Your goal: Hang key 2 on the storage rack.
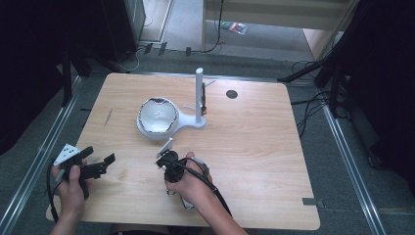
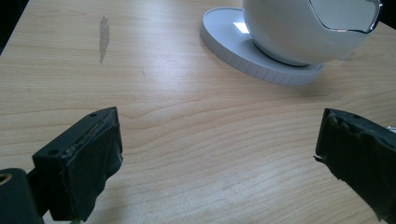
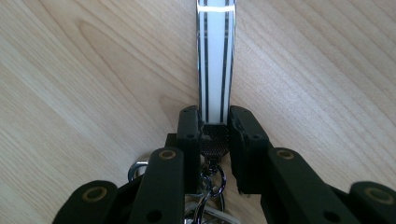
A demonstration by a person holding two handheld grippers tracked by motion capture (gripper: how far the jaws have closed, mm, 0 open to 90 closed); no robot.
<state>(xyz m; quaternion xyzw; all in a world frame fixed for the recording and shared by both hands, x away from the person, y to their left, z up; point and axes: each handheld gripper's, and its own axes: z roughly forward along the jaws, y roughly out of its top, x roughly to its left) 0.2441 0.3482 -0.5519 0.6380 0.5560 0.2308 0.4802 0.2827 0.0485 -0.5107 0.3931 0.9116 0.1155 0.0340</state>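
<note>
High view: the right gripper (image 1: 166, 157), held near the middle of the wooden table (image 1: 254, 142), pinches a flat white strap with black stripes (image 1: 165, 147) — its jaws pressed against the strap's dark end piece. In the right gripper view the strap (image 3: 215, 56) runs straight out from between the jaws over the wood, and a metal clasp and ring (image 3: 210, 186) hang behind the grip. The strap's tip lies just beside the round base of a white stand (image 1: 188, 120), which carries a white bowl-shaped shell (image 1: 157, 115) and an upright post (image 1: 199, 93) (a small dark item hangs from it). The left gripper (image 1: 100, 164) rests near the table's left edge, jaws spread wide — nothing between them.
</note>
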